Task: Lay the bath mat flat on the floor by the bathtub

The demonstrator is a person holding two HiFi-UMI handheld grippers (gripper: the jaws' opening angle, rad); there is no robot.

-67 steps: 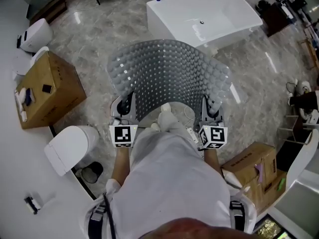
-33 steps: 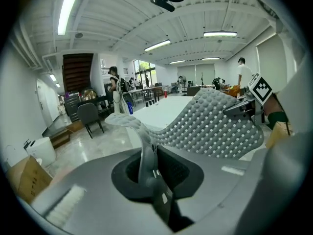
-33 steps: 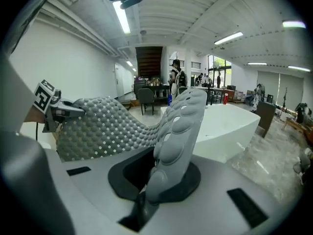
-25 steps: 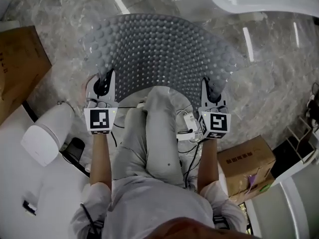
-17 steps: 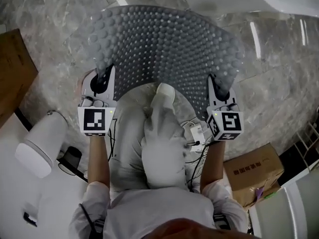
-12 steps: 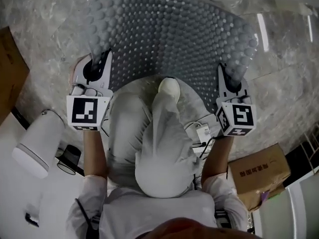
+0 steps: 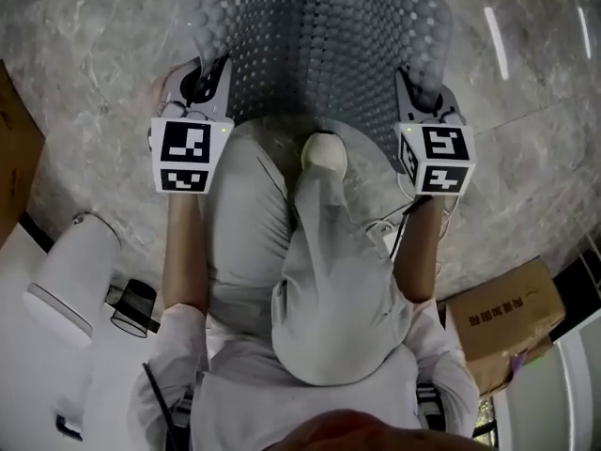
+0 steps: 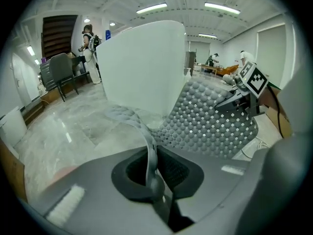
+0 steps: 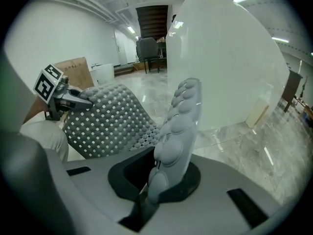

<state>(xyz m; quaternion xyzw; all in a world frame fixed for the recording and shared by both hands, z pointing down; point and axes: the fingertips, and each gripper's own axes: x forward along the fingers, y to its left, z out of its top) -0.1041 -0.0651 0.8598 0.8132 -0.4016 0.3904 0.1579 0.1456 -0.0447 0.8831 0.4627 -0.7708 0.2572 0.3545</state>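
Note:
The grey bath mat [image 7: 324, 40], studded with round bumps and small holes, hangs between both grippers above the marble floor. My left gripper [image 7: 202, 87] is shut on the mat's near left corner, and my right gripper [image 7: 427, 97] is shut on its near right corner. In the left gripper view the mat's edge [image 8: 146, 146] runs up out of the closed jaws. The right gripper view shows the bumpy corner [image 9: 178, 126] standing upright in the jaws. The white bathtub [image 8: 142, 67] rises close behind the mat in both gripper views, where its wall [image 9: 225, 67] fills the background.
A person's knees and a white shoe [image 7: 321, 153] lie under the mat's near edge. A white toilet [image 7: 70, 275] stands at lower left, a cardboard box [image 7: 507, 313] at lower right. A chair [image 8: 61, 72] and people stand far back in the room.
The person has crouched lower and both grippers have carried the mat forward and down toward the floor by the tub. The grip on both corners is unchanged.

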